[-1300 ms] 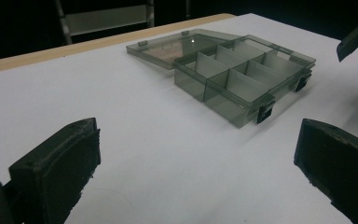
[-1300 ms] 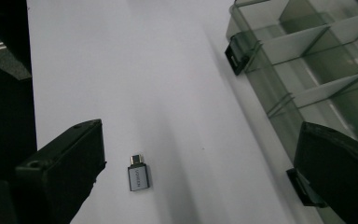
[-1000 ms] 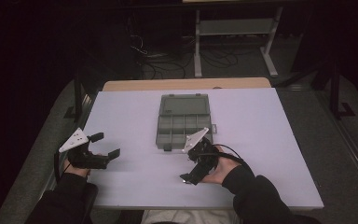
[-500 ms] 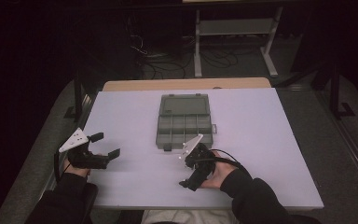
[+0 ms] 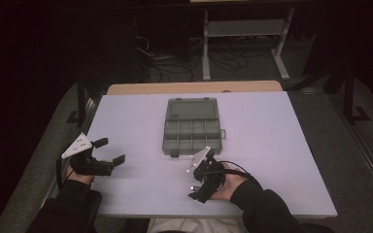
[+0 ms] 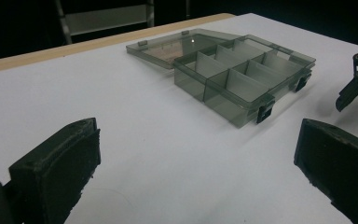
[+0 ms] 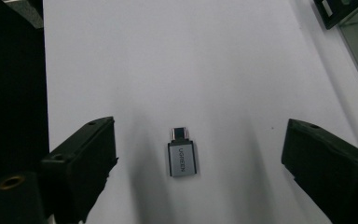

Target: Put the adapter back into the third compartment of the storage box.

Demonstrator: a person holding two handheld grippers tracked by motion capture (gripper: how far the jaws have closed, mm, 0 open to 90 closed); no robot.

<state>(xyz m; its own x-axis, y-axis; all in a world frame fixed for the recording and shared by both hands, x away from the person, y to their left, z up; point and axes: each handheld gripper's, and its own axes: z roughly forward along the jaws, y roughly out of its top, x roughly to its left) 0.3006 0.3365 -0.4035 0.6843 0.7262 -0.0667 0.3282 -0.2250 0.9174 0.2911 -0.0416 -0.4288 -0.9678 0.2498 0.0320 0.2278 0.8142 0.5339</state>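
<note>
Grey metal, small and flat, the USB adapter point(image 7: 181, 157) with a short plug at one end lies on the white tabletop point(image 7: 191, 70), midway between the two black fingers point(image 7: 81, 163) of the right gripper point(image 5: 198, 188), which points down near the tabletop's near edge. Those fingers have just been closing a little, yet stand well apart, with bare tabletop on either side of the adapter and no pad touching it. Just beyond, the smoke-grey clear plastic compartment box point(image 5: 193, 134) sits with its lid folded back flat and its divided cells showing nothing inside from the high view. The left gripper point(image 5: 106, 151) rests off to the left, fingers wide and holding nothing, aimed toward the box.

The work looks to be picking the adapter up, probably for one of the cells. What could spoil it: the adapter is thin and lies flush on a smooth surface, so pads that close too high would skim over its top, and pads that come down too far would press into the tabletop first. It lies with its long axis running away from the camera, so the fingers would close across its narrow width, which is favourable, but if one pad arrives before the other it could push the piece sideways or spin it out of the gap. A grip caught on the plug end alone might let the body swing and drop.
</note>
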